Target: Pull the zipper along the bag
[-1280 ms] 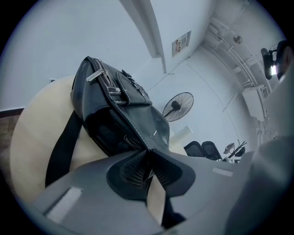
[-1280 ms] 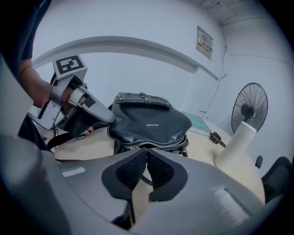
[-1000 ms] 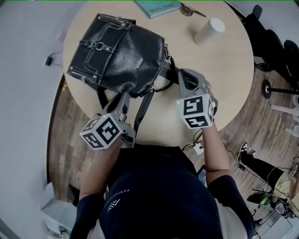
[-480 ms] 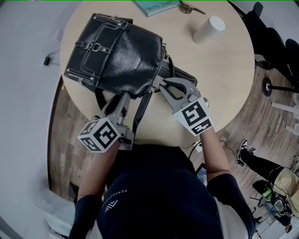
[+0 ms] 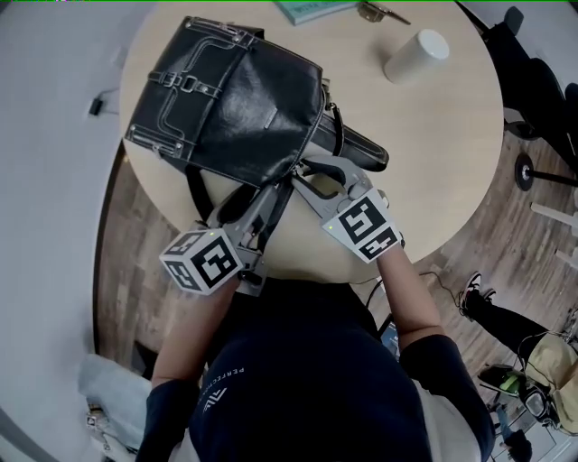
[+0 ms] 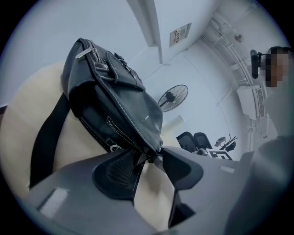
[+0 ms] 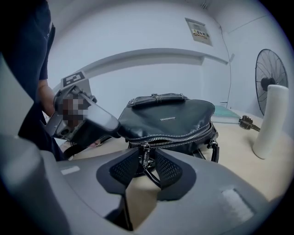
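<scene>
A black leather bag (image 5: 235,99) lies on the round table (image 5: 433,162). My left gripper (image 5: 271,194) reaches its near corner; in the left gripper view that corner (image 6: 149,153) sits between the jaws of the left gripper (image 6: 149,158). They have just been opening and stand apart. My right gripper (image 5: 307,171) meets the same corner from the right. The bag's zipper pull (image 7: 144,156) hangs between the jaws of the right gripper (image 7: 146,160), which have also just been opening; the pads do not press on it. The silver zipper (image 7: 179,137) runs along the bag's side.
The bag's shoulder strap (image 5: 194,194) hangs over the table's near edge. A white cylinder (image 5: 415,56) stands at the far right, with keys (image 5: 379,11) and a teal book (image 5: 312,9) at the far edge. Office chairs (image 5: 533,90) stand to the right.
My right gripper swung left from the strap end to the bag's near corner and its jaws opened. The left gripper shifted slightly right and opened too. The bag slid a little away.
</scene>
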Tool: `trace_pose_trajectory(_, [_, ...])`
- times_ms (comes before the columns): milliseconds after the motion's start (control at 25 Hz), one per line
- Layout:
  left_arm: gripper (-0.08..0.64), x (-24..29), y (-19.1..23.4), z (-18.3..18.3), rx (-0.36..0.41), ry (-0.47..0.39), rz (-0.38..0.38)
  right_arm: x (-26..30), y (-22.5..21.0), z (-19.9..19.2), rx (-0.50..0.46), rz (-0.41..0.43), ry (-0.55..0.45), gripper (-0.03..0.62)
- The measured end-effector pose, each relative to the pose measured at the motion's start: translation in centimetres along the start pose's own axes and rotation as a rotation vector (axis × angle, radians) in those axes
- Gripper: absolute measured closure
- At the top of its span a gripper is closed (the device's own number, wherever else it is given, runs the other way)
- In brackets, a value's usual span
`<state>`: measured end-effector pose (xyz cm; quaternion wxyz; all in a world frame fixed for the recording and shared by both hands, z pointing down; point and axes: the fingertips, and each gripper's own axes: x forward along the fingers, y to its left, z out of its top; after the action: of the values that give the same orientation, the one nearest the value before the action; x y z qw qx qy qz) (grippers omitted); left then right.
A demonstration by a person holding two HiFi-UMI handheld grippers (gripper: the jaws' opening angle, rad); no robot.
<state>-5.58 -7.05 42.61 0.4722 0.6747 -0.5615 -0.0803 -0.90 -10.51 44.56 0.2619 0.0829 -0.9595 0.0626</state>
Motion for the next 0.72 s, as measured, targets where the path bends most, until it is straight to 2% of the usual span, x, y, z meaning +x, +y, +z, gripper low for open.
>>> trace_pose_trajectory(160, [0.360, 0.6, 0.0, 0.7, -0.003, -0.013, 0.015, 0.6, 0.0, 0.2, 0.019, 0.000, 0.000, 0.479])
trace_pose_trajectory(320, [0.388, 1.1, 0.4, 0.8, -0.011, 0.009, 0.017, 0.7, 0.0, -0.3, 0.046, 0.003, 0.029, 0.500])
trace_pose_trajectory(520, [0.414, 1.0, 0.2, 0.8, 0.008, 0.014, -0.002, 0.2, 0.0, -0.3, -0.047, -0.042, 0.053, 0.563])
trace_pose_trajectory(720, [0.431, 0.8, -0.2, 0.9, 0.039, 0.024, -0.018, -0.4, 0.1, 0.1, -0.044, -0.068, 0.069, 0.583])
